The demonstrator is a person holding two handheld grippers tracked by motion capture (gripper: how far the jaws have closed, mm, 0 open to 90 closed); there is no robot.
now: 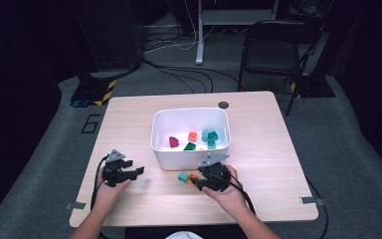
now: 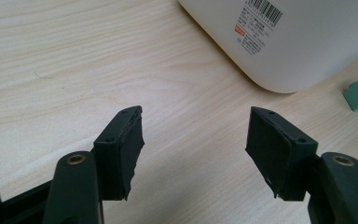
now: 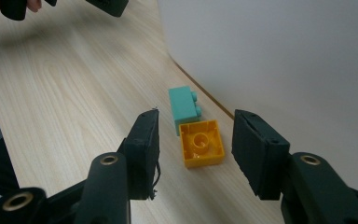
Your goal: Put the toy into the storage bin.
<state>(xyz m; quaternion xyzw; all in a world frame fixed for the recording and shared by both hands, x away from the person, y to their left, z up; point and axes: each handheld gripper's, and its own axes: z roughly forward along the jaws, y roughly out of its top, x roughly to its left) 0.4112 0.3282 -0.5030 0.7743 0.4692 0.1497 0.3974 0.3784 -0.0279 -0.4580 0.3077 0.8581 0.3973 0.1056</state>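
Blocks going into the white bin (image 1: 190, 144) looks like the job here, and most of it seems done already: in the high view I count a magenta piece (image 1: 173, 142), an orange one (image 1: 192, 135), a dark green one (image 1: 189, 146) and a few teal ones (image 1: 210, 136) sitting inside the bin. Going left to right across the table (image 1: 129, 119): the left gripper (image 1: 138, 172) just rests near the front left, well apart from any block, its jaws spread wide with nothing but bare wood between them (its own view makes that clear). Then, just in front of the bin's near wall, two blocks are left outside: a teal block (image 3: 184, 108) and, touching it, a yellow-orange block (image 3: 202, 143) lying studs-down so its hollow underside faces up. The right gripper (image 3: 195, 151) is down over that second one, jaws parted on either side of it, pads not yet pressing on it as far as I can tell. So my guess is two blocks remain, with the yellow-orange one next to be grabbed and dropped in, then the teal one.
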